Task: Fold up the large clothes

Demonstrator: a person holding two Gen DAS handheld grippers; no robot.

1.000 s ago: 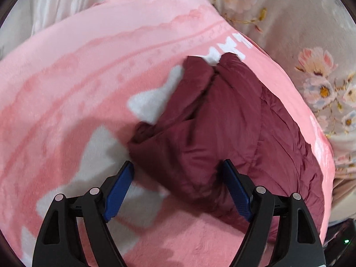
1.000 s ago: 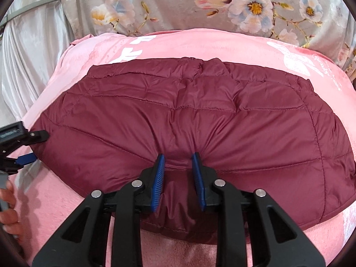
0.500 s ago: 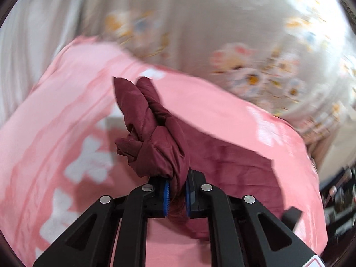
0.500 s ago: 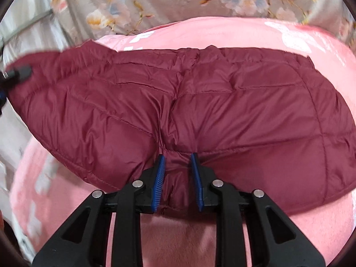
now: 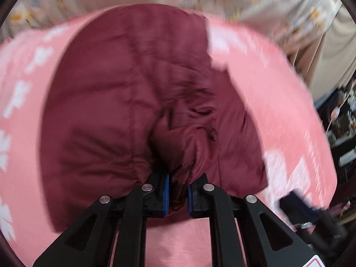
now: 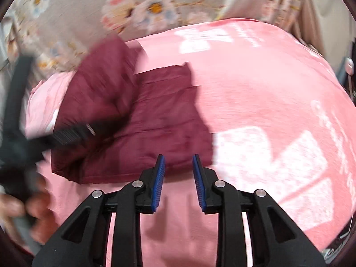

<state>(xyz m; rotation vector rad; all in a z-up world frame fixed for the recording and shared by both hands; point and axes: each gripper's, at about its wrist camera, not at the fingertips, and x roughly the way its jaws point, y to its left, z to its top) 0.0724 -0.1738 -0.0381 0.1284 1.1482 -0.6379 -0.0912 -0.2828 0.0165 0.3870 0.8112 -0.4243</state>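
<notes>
A maroon quilted jacket (image 5: 124, 102) lies on a pink blanket (image 5: 278, 93). My left gripper (image 5: 177, 194) is shut on a bunched fold of the jacket, with the cloth pinched between its blue pads. In the right wrist view the jacket (image 6: 160, 120) lies folded over itself at the left. My right gripper (image 6: 178, 173) is open and empty, just in front of the jacket's near edge. The left gripper (image 6: 66, 133) shows blurred at the left of that view, over the jacket.
A grey floral sheet (image 6: 142, 9) lies behind the pink blanket (image 6: 267, 111). Dark furniture and clutter (image 5: 340, 138) stand off the bed's right side. The person's hand (image 6: 24, 204) shows at the lower left.
My left gripper closed on the jacket's left end and carried it over to the right, folding the jacket. My right gripper let go of the near edge and opened.
</notes>
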